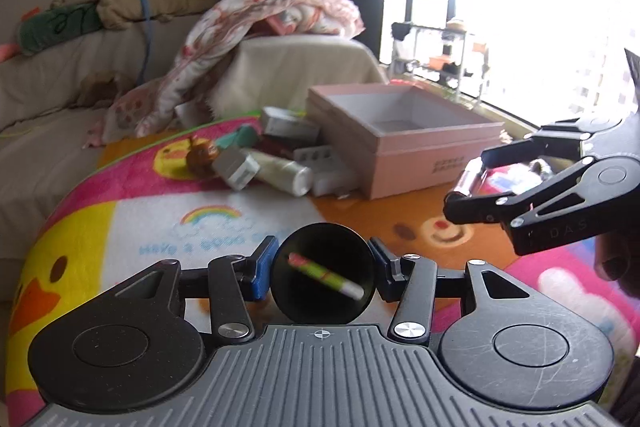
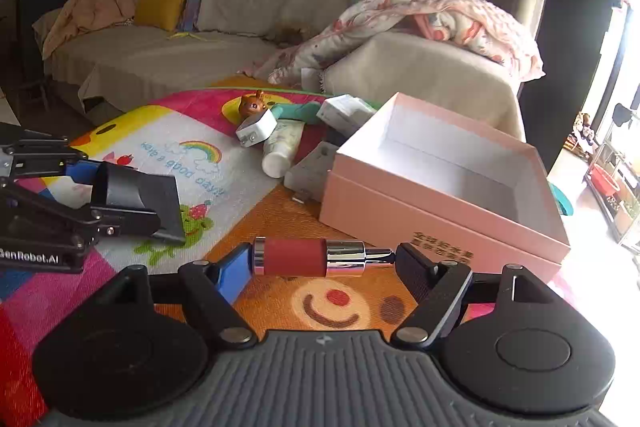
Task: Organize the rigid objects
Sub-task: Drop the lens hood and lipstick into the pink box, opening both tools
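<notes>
**Both claws loaded, box ahead with open mat between**

The left claw (image 1: 322, 273) is closed on a black round container (image 1: 323, 273), pinched at its sides between the blue pads; a green-and-pink tube (image 1: 326, 273) lies inside it. The right claw (image 2: 324, 259) grips a red and chrome dropper cap (image 2: 316, 257) end to end, held level above the cartoon play mat (image 2: 328, 303).

Ahead and to the right of the right claw stands the open pink box (image 2: 440, 223), its near corner just beyond the cap's chrome tip. Ahead-left of that claw, against the box's left wall, lies a clutter: white tube (image 2: 282, 147), white charger (image 2: 256, 129), brown figurine (image 2: 251, 103), grey tray (image 2: 310, 173). The bare mat between both claws and this pile is unobstructed; a sofa (image 2: 160, 47) bounds the far edge
</notes>
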Tool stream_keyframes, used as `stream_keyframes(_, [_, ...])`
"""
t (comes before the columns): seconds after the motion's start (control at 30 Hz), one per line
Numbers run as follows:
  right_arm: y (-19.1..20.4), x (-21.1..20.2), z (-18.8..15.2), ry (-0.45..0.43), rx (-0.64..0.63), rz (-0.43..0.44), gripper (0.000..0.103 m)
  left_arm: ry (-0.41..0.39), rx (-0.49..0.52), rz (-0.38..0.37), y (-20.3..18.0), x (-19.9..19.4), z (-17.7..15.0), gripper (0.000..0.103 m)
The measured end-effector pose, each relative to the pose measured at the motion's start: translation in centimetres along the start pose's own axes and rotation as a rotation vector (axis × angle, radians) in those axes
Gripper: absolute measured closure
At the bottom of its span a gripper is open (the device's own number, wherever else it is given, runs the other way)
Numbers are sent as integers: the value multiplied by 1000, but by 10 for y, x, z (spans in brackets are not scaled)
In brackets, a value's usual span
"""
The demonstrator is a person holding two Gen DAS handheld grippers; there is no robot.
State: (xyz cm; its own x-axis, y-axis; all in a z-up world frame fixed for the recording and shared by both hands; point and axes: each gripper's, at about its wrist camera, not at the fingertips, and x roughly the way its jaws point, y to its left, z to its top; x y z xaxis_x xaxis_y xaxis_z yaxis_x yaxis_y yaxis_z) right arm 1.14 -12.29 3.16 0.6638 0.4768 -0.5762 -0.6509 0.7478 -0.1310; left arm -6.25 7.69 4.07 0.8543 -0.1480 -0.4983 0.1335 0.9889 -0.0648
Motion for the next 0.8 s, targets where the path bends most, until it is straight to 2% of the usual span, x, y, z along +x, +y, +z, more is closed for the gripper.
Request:
stream_keyframes(0.07, [-18,-25,5,-57,13,-23,25,-54,18,-66,-10,0,31,50])
stream_keyframes(0.17, [-45,-54,30,-187,31,-133,25,-155,57,-123,-27,9,91,50])
stream_keyframes(0.27, [-73,-59,57,-268,63,-234,25,-230,1,-182,-34,40,149,50])
stream_keyframes(0.33, [-90,-48,69,-275,88,-260,25,-221,-52,-222,-37,75,179,50])
stream_keyframes(0.4, [-103,-29,74,-266,108,-249,25,-150,-83,-263,-41,115,196,50])
stream_keyframes(0.47, [-110,-6,72,-212,103,-198,25,-95,-78,-248,-46,146,198,52])
stream_keyframes(0.57, [-109,16,57,-162,111,-189,25,-112,-45,-209,-44,162,187,52])
stream_keyframes(0.7, [-97,13,30,-175,99,-188,25,-147,-74,-192,-20,150,159,52])
stream_keyframes(0.8, [-84,4,12,-177,59,-194,25,-172,-72,-74,5,124,130,52])
